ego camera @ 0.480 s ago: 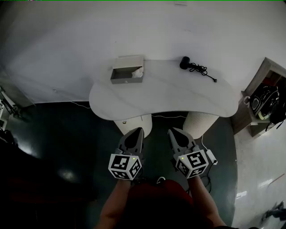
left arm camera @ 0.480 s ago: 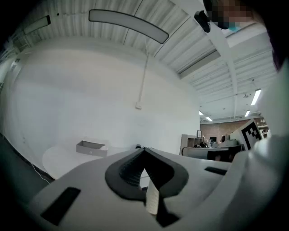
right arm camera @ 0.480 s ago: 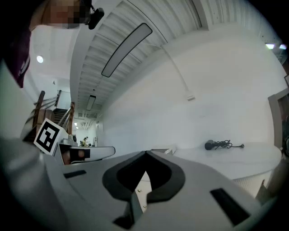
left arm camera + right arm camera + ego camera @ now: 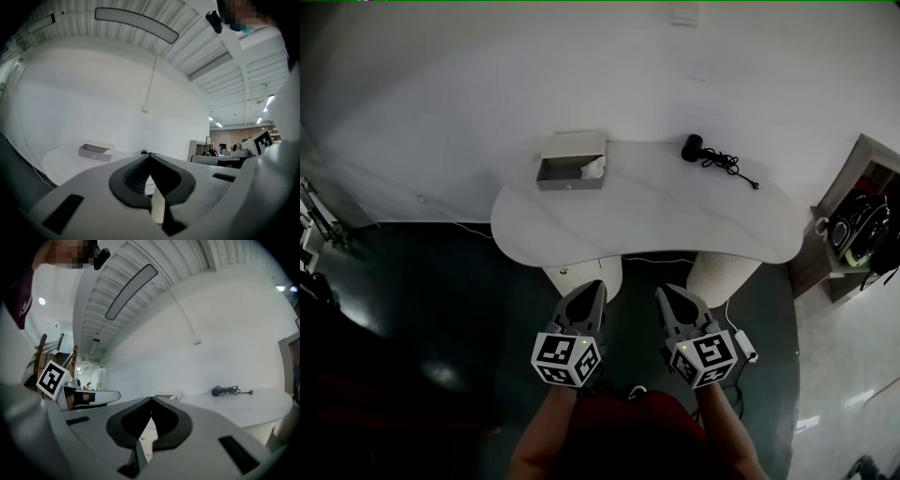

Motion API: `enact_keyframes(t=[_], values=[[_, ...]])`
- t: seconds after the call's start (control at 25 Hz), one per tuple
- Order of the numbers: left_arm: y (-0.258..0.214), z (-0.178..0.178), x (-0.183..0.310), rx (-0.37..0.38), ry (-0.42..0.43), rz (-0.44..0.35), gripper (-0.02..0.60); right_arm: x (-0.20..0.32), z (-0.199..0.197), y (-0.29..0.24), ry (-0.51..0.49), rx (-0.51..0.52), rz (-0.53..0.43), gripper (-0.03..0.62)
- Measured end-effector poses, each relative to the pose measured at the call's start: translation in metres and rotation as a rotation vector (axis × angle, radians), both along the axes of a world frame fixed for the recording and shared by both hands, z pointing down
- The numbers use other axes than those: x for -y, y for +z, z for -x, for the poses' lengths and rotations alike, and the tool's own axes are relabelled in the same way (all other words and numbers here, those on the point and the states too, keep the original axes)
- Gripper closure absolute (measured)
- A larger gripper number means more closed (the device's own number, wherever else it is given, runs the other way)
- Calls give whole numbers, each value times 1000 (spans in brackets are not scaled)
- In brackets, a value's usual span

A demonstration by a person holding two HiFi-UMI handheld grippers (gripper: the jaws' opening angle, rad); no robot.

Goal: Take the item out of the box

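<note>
Very little has changed in the last half second. In the head view the bench [image 4: 675, 220] and everything on it have slid a touch lower in frame, and a wall plate [image 4: 684, 13] now shows fully at the 12 o'clock edge. That looks like the head tipping up or a small step, not any work on the task. The left tongs [image 4: 592, 287] and right tongs [image 4: 667, 293] have kept their pose, side by side and level in front of the person's body, short of the bench's near edge. Both are clenched on nothing: each gripper view shows the tips meeting in a point with only bench and wall beyond them. The box [image 4: 572, 161] sits open at the bench's 11 o'clock corner, close to the wall. It lies roughly at 12 o'clock from the left tongs and well apart from both. The item [image 4: 594, 167], pale and crumpled-looking, lies inside the box at its 3 o'clock end, untouched. It is too small to identify further. A black handheld device [image 4: 692, 145] with a coiled cord lies at the bench's 1 o'clock side, clear of the box. I judge the task is at its very start: the approach is not yet made, and the tongs will need to release before they can take the item.
</note>
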State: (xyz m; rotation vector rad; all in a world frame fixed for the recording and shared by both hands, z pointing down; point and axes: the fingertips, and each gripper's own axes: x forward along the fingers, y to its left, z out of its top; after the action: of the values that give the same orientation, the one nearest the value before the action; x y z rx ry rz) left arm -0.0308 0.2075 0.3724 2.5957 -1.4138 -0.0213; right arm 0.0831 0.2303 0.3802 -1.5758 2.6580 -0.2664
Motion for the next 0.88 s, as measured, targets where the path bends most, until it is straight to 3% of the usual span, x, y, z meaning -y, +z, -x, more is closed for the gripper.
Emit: enact_keyframes(t=[0.48,0.88], values=[[4,10,31,54,-78,-2,564,26,-16,6,40,14,17,580],[17,13,118,14,-54,6,565,110,-3,16,36,39,46,580]])
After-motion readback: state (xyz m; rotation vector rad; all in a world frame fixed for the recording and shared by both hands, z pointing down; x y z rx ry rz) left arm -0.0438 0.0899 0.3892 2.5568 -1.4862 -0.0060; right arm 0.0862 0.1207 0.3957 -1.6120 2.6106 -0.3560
